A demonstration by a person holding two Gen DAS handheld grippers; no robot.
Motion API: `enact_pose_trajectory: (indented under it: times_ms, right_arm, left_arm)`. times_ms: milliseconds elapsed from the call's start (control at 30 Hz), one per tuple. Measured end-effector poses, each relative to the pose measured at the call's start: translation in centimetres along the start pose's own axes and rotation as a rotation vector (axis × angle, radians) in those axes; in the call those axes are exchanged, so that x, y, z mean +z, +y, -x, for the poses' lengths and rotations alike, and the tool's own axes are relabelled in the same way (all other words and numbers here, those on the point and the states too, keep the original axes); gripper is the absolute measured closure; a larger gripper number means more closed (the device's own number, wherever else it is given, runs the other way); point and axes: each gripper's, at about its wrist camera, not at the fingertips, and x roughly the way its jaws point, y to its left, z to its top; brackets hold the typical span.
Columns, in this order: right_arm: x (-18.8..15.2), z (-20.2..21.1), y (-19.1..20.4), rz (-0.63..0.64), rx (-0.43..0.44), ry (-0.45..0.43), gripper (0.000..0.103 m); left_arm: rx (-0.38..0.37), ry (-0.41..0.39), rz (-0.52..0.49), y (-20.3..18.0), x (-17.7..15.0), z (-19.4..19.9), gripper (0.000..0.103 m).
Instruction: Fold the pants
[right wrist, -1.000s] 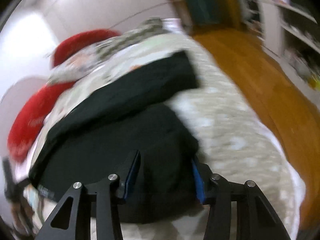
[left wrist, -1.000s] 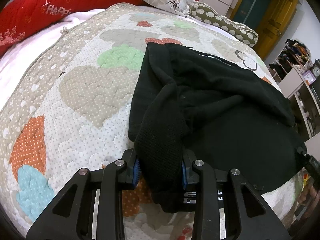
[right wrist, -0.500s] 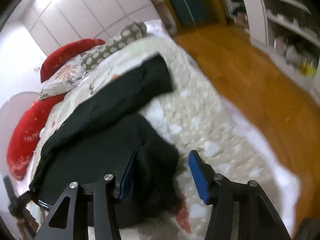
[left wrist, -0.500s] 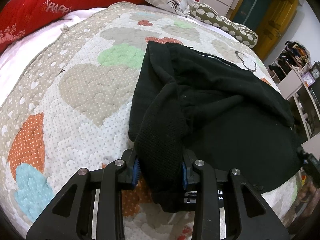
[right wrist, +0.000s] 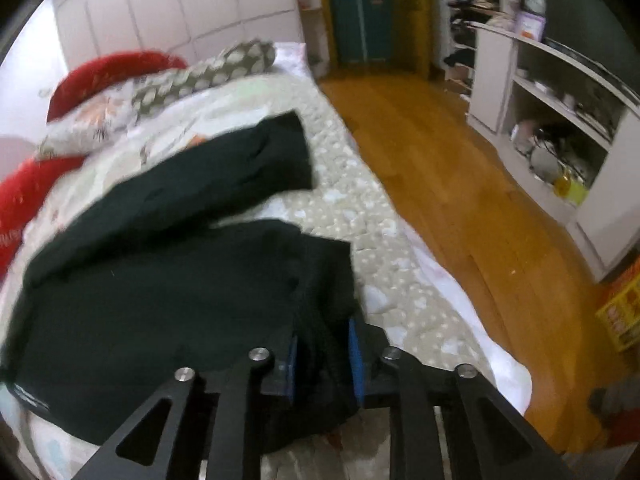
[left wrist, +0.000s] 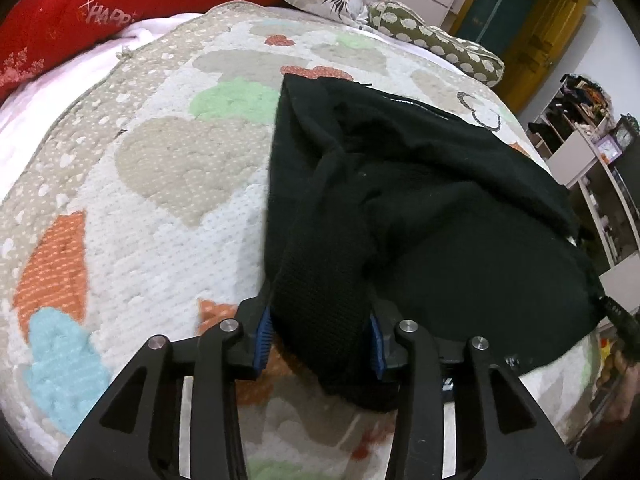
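Black pants [left wrist: 420, 184] lie bunched on the quilted bed [left wrist: 168, 184]. In the left wrist view a ribbed fold of them runs between the blue pads [left wrist: 262, 338] of my left gripper [left wrist: 320, 340]. Its jaws are opening and the pads stand just off the cloth, which sags onto the quilt. In the right wrist view the pants [right wrist: 160, 280] spread left, with one leg [right wrist: 256, 160] reaching toward the pillows. My right gripper [right wrist: 323, 360] is closing its jaws on a corner of the pants near the bed's edge, with cloth filling the gap.
Red cushions [left wrist: 68, 12] and patterned pillows [left wrist: 436, 46] line the bed's head. To the right of the bed are a wooden floor [right wrist: 448, 184] and white shelves [right wrist: 560, 120] full of items. A yellow crate [right wrist: 620, 312] stands at the far right.
My left pads have spread apart around the ribbed fold. My right gripper swung toward the bed's right edge and narrowed its jaws onto a corner of the pants.
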Motion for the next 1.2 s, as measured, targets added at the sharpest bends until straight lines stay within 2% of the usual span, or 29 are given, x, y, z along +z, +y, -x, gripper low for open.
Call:
enact_pose_trajectory:
  times_ms: [100,167,267,333,400,433,467,533,633,667,733,800,867,1033,1200]
  right_arm:
    - [0.3,1.7,0.3,0.015,-0.054,-0.031,0.080]
    - [0.8,2.8,1.0,0.033,-0.091,-0.059,0.080]
    - [2.0,4.5,2.6,0.078,-0.167,-0.139,0.076]
    - [2.7,5.6,3.1,0.103,-0.199,-0.179,0.075]
    - [3.1,6.3,3.5,0.114,-0.078,-0.201,0.074]
    - [3.1,6.4,4.2,0.133,0.046,-0.188,0.071]
    - [2.9,5.9,4.9,0.148,0.118,-0.157,0.067]
    - [2.2,4.5,6.5,0.166,0.239,-0.080,0.067]
    - [0.7,2.3,8.4,0.180,0.340,-0.004,0.067]
    - [0.0,1.2,9.2,0.197,0.348,0.033,0.067]
    - [-1.4,-0.4,10.4,0.230,0.333,0.089,0.067]
    - [-2.5,-1.4,11.1,0.256,0.301,0.117,0.066]
    - [-2.9,-0.7,11.8,0.297,0.280,0.093,0.064]
    - [-1.6,0.1,12.3,0.280,0.354,0.081,0.062]
    - [-2.2,-0.7,13.3,0.288,0.367,0.108,0.062]
  left_arm:
    - [-0.030,0.013,0.033,0.9,0.2,1.4,0.061]
    - [-0.035,-0.005,0.047,0.6,0.7,2.5,0.061]
    - [0.017,-0.056,0.002,-0.7,0.7,4.1,0.061]
    - [0.045,-0.060,-0.045,-1.4,0.5,4.5,0.060]
    - [0.058,-0.047,-0.064,-1.5,0.2,4.4,0.060]
    - [0.059,-0.039,-0.051,-1.1,0.1,4.3,0.057]
    - [0.052,-0.031,-0.016,-0.3,-0.2,4.2,0.055]
    - [0.026,-0.005,0.050,1.3,-0.8,3.8,0.053]
    - [-0.010,0.027,0.125,3.1,-1.6,3.9,0.049]
    - [-0.010,0.019,0.139,3.2,-1.7,4.4,0.049]
    - [0.052,-0.046,0.123,2.9,-1.5,6.0,0.049]
    - [0.043,-0.093,0.105,2.6,-1.3,7.3,0.049]
    - [0.006,-0.113,0.095,2.0,-1.1,7.8,0.048]
    - [-0.007,-0.060,0.046,0.1,-1.2,5.1,0.048]
    - [0.032,-0.014,0.036,-0.6,-1.4,1.8,0.048]
